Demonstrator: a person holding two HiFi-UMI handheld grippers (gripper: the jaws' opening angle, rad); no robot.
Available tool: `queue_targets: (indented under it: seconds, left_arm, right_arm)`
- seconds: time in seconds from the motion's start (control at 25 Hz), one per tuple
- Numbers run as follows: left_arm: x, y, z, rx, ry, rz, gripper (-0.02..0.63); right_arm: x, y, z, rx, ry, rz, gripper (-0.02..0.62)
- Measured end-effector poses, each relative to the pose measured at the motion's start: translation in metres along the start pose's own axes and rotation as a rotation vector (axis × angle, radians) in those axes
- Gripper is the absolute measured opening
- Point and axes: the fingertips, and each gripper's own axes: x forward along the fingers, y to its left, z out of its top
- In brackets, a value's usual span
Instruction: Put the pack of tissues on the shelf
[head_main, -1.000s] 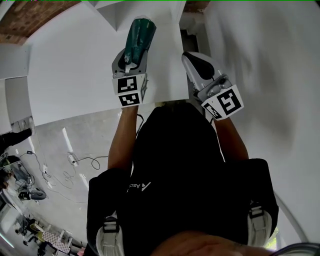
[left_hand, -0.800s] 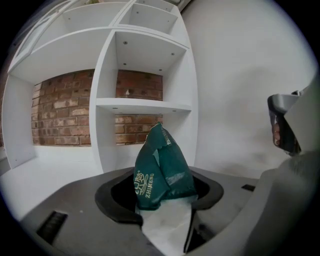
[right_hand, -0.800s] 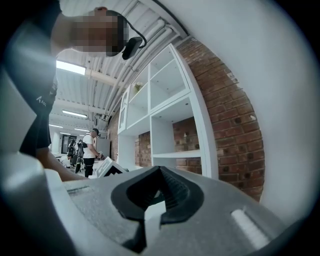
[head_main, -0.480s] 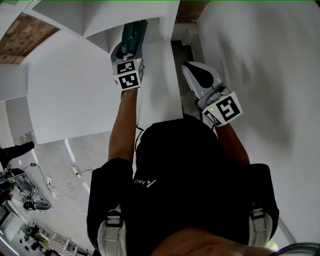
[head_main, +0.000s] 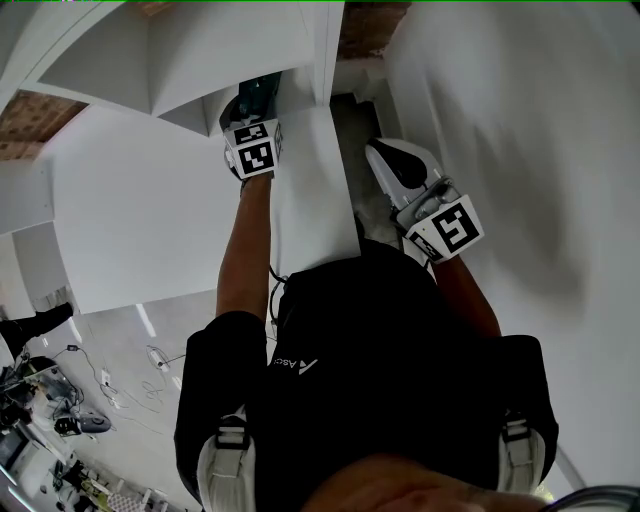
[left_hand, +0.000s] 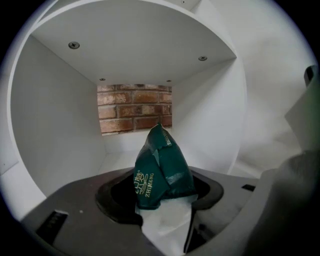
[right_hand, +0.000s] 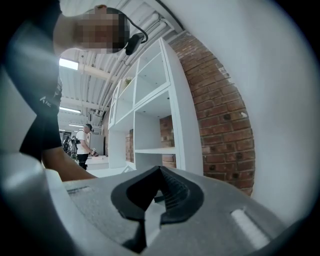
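Observation:
The pack of tissues (left_hand: 162, 167) is dark green with white print and a white underside. It stands up between the jaws of my left gripper (left_hand: 162, 187), which is shut on it. In the left gripper view the pack is at the mouth of a white shelf compartment (left_hand: 55, 125) with brick showing at its back. In the head view my left gripper (head_main: 254, 103) reaches into the shelf (head_main: 200, 60), and only the pack's green end (head_main: 263, 88) shows. My right gripper (head_main: 385, 152) hangs to the right, apart from the shelf, shut with nothing in it (right_hand: 159, 172).
A white upright panel (head_main: 310, 170) lies between the two grippers. A brick wall (right_hand: 220, 115) runs behind the tall white shelf unit (right_hand: 150, 100). A person (right_hand: 82, 145) stands far off at a table. Cables and gear (head_main: 60, 400) lie on the floor at lower left.
My left gripper has carried the pack up and forward into the shelf compartment. The right gripper has barely moved.

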Motion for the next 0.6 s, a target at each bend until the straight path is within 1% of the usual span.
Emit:
queue_targets:
  seconds: [0.12,0.24,0.44,0.52,0.6]
  left_arm:
    - [0.007,-0.005,-0.004,0.01,-0.008,0.011,0.243]
    - [0.009,-0.01,-0.008,0.018,-0.021,0.005,0.267]
    - [0.003,-0.016,-0.007,0.029,-0.043,-0.012,0.373]
    - [-0.001,-0.014,-0.003,0.033,-0.058,-0.014,0.401]
    - [-0.007,-0.013,0.002,0.034,-0.079,-0.011,0.413]
  right_arm:
    - [-0.005,-0.008,-0.007,0.009,0.002,-0.007,0.002]
    - [-0.013,-0.01,-0.013,0.005,-0.001,-0.009,0.002]
    - [-0.019,-0.009,-0.013,0.008,-0.001,-0.008,0.002]
    - [-0.017,-0.008,-0.011,0.01,0.001,-0.008,0.002]
    - [-0.015,-0.008,-0.01,0.013,0.003,-0.005,0.002]
